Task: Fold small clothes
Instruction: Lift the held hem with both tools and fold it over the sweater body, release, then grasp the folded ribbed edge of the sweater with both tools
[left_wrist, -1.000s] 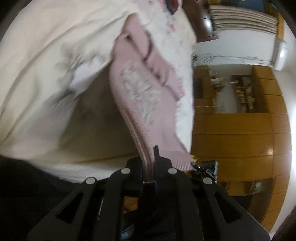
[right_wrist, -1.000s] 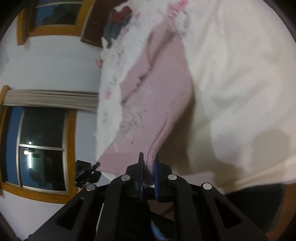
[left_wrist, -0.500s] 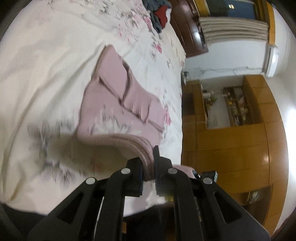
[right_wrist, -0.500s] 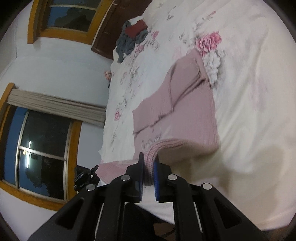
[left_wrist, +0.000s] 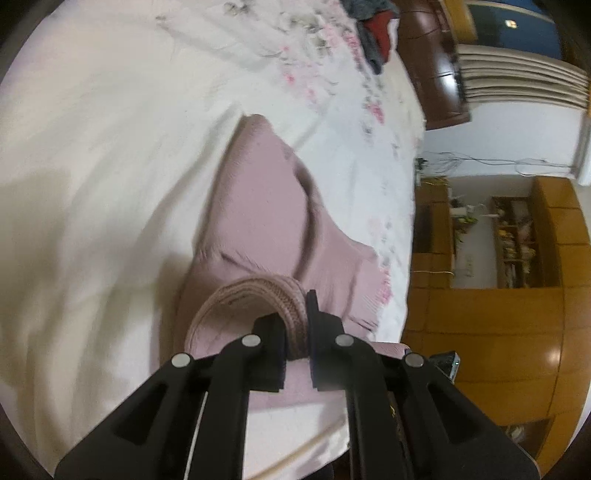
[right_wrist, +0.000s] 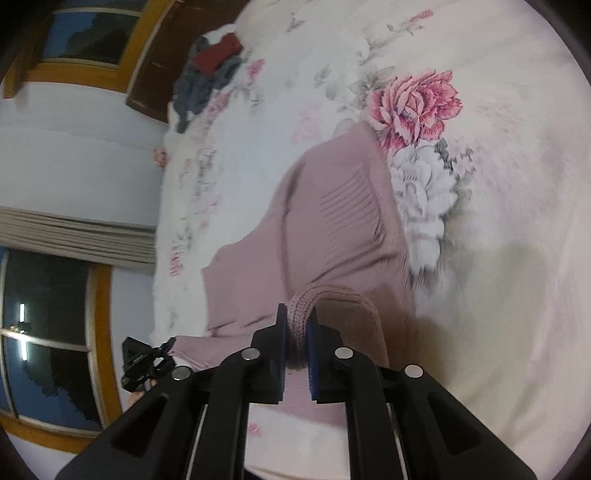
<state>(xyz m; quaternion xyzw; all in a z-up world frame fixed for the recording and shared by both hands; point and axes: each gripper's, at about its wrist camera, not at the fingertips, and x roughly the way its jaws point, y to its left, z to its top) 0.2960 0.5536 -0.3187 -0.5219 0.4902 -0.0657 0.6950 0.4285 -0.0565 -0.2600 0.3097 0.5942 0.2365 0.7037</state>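
Both grippers clamped on a pink knit garment over the bed

The left gripper (left_wrist: 296, 338) and right gripper (right_wrist: 296, 338) each pinch the ribbed hem of the pink garment (right_wrist: 332, 236), curling it above the rest, which lies on the floral bedsheet (right_wrist: 498, 184)

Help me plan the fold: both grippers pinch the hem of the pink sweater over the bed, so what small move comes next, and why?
Probably carry the hem forward toward the far end. The left gripper and right gripper each have jaws shut on the ribbed edge, already curled over the sweater, whose body lies flat on the bedsheet.
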